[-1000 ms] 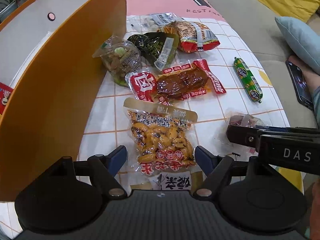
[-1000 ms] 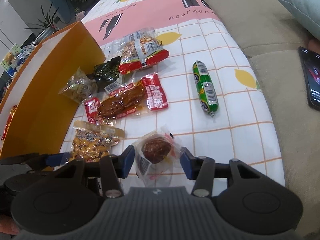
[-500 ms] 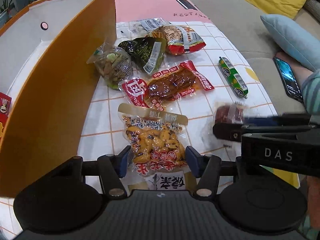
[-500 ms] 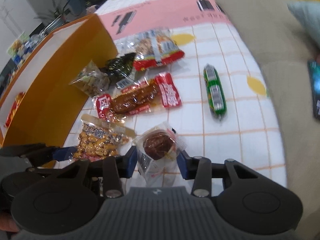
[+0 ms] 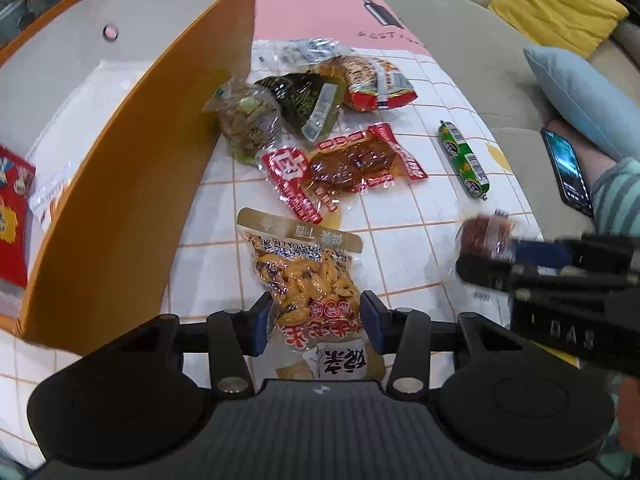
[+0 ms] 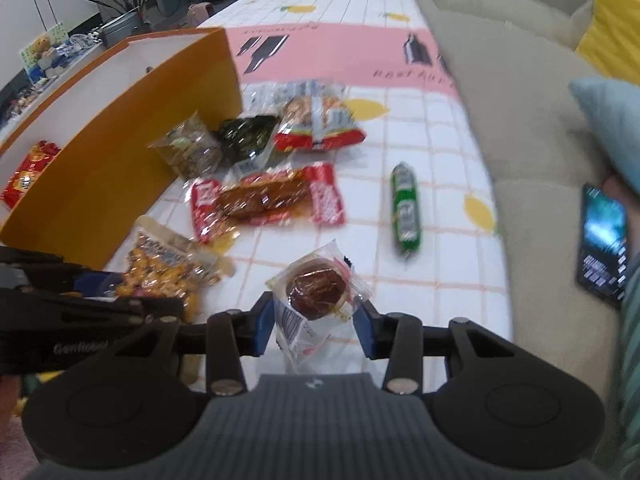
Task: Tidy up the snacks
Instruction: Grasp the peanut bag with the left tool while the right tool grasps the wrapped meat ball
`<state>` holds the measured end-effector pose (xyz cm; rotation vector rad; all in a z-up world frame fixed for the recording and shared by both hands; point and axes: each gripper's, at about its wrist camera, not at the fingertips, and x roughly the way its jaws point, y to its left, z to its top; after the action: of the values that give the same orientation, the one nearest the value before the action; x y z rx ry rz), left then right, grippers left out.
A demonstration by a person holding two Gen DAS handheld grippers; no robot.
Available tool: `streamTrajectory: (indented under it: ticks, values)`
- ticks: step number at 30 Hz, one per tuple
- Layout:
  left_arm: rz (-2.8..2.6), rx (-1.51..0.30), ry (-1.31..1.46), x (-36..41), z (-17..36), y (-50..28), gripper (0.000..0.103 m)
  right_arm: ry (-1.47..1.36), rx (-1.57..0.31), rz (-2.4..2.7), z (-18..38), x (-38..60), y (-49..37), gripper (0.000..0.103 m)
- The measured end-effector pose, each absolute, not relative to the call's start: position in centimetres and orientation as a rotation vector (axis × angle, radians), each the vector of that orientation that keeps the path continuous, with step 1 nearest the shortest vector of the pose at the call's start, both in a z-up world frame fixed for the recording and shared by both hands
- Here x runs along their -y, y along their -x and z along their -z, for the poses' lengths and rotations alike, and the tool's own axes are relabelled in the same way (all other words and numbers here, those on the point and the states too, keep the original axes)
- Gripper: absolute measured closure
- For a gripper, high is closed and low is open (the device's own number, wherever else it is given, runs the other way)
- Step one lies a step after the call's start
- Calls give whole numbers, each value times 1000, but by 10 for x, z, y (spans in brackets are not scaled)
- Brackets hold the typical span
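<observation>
A yellow bean snack pack (image 5: 306,280) lies on the tablecloth with its near end between the blue pads of my left gripper (image 5: 316,318). The jaws are closing and the pads touch the pack's two sides. My right gripper (image 6: 316,320) is shut on a clear-wrapped brown cake (image 6: 316,290), held a little above the table. That cake (image 5: 486,234) and the right gripper (image 5: 560,276) show blurred at the right of the left wrist view. The orange box (image 5: 132,184) stands at the left with a red pack (image 5: 14,216) inside.
On the cloth lie a red braised-meat pack (image 5: 348,168), a green sausage (image 5: 464,160), a dark green pack (image 5: 308,100), a clear pack of greenish bits (image 5: 248,120) and a red-and-orange bag (image 5: 376,84). A phone (image 6: 602,240) and blue cushion (image 5: 580,92) rest on the sofa.
My left gripper's jaws closed in from wide onto the yellow pack's sides. The right gripper closed on the brown cake, lifted it slightly and rolled.
</observation>
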<state>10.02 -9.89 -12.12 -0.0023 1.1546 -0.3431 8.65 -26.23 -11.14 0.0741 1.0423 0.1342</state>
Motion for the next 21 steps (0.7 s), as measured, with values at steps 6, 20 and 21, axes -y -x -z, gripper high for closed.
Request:
streamTrajectory:
  ticks: [6, 20, 21]
  values:
    - [298, -1208, 65, 94, 133, -108, 20, -63, -1086, -175, 121, 252, -85, 62]
    - [249, -1184, 2, 111, 135, -112, 20, -108, -1139, -201, 132, 253, -85, 62]
    - [255, -1169, -32, 115, 135, -109, 26, -102, -1136, -203, 131, 252, -85, 62]
